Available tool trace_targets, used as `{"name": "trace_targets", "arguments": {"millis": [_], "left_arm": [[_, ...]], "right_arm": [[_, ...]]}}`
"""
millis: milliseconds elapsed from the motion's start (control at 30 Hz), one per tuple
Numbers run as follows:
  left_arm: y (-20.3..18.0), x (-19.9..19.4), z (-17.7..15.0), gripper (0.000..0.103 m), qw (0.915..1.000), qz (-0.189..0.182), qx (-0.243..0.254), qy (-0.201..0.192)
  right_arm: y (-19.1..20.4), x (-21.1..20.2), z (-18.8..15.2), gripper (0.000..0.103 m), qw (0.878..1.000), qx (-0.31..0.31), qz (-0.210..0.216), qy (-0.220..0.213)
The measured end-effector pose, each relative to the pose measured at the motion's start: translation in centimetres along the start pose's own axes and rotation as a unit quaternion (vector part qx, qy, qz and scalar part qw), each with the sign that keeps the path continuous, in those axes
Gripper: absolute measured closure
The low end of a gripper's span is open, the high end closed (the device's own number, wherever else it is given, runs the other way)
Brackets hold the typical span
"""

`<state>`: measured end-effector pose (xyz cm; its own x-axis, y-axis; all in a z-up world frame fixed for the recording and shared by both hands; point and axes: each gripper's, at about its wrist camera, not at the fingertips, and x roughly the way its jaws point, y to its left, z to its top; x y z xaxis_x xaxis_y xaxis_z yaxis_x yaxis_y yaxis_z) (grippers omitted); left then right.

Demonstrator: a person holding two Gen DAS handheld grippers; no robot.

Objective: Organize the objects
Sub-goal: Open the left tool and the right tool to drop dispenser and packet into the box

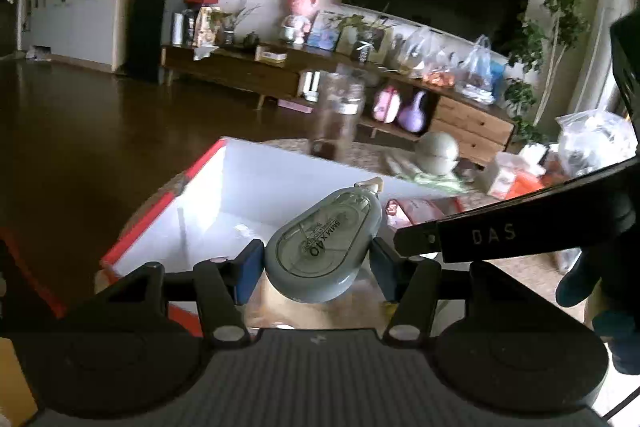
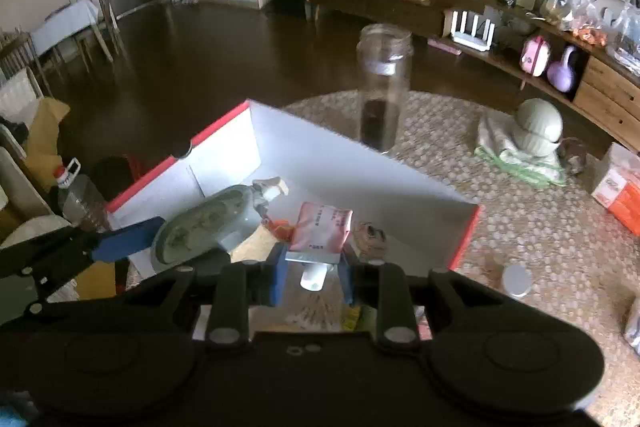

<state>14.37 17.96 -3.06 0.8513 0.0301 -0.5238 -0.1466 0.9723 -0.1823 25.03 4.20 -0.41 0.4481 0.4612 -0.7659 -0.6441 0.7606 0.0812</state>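
Observation:
My left gripper (image 1: 316, 255) is shut on a grey-green correction tape dispenser (image 1: 324, 247), its blue pads pressing both sides, held over the near edge of a white box with a red rim (image 1: 208, 163). In the right wrist view the dispenser (image 2: 208, 223) shows at the left, with one blue left finger (image 2: 124, 241) against it. My right gripper (image 2: 313, 265) is shut on a pink tube (image 2: 322, 227) near its white cap, the cap pointing back toward the camera. The tube hangs above the open box (image 2: 340, 163). A small brown lump (image 2: 370, 233) lies beside the tube.
The box sits on a round woven-topped table (image 2: 520, 227). Behind it stands an empty glass jar (image 2: 384, 87); a green round object on a cloth (image 2: 538, 127) is at the right. A white lid (image 2: 517, 279) and an orange-white carton (image 2: 620, 195) lie further right. A plastic bottle (image 2: 76, 195) stands at the left, off the table.

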Motion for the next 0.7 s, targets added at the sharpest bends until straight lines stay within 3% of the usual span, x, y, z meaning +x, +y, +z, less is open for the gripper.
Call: {"name": "trace_targets", "arguments": {"millis": [133, 333, 700], "left_arm": [[0.8, 0.6, -0.8, 0.047, 0.9994, 0.029, 0.019, 0.002], [1.9, 2.3, -1.1, 0.046, 0.9988, 0.026, 0.024, 0.034], [0.2, 2.7, -1.6, 0.046, 0.9935, 0.058, 0.088, 0.043]], "right_arm": [[1.0, 1.9, -0.1, 0.077, 1.0, 0.0, -0.003, 0.021], [2.0, 3.6, -0.6, 0.077, 0.999, 0.001, -0.005, 0.042], [1.4, 4.0, -1.5, 0.073, 0.998, 0.024, -0.01, 0.06]]}}
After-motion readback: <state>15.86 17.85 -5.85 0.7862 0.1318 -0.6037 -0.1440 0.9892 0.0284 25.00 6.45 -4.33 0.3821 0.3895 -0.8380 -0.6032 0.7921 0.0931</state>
